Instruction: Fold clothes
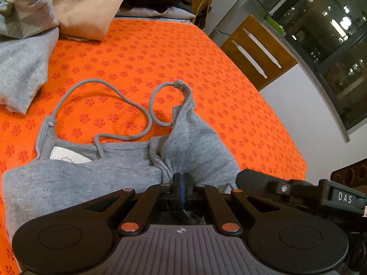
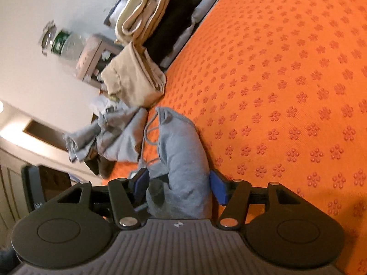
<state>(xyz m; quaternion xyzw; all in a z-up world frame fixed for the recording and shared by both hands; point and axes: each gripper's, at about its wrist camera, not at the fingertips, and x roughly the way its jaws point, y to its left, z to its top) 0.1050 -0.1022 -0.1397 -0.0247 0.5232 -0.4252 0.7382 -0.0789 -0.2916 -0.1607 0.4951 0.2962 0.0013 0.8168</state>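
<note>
A grey strappy top [image 1: 96, 174] lies on the orange flower-patterned cloth [image 1: 183, 55]. Its thin straps [image 1: 128, 105] loop loose above it and a white pad shows inside. My left gripper [image 1: 182, 184] is shut on the top's near edge. Part of the right gripper [image 1: 298, 190] shows at the right of the left wrist view. In the right wrist view, my right gripper [image 2: 181, 184] is open, its blue pads [image 2: 219, 186] on either side of a bunched fold of the grey top [image 2: 185, 155].
A crumpled grey garment [image 1: 20, 68] and a folded beige one [image 1: 89, 6] lie at the far left. Folded beige, black and grey clothes [image 2: 158, 23] are stacked at the cloth's far edge. A plastic bottle [image 2: 66, 43] and a box stand beyond. A wooden chair [image 1: 257, 52] stands beside the table.
</note>
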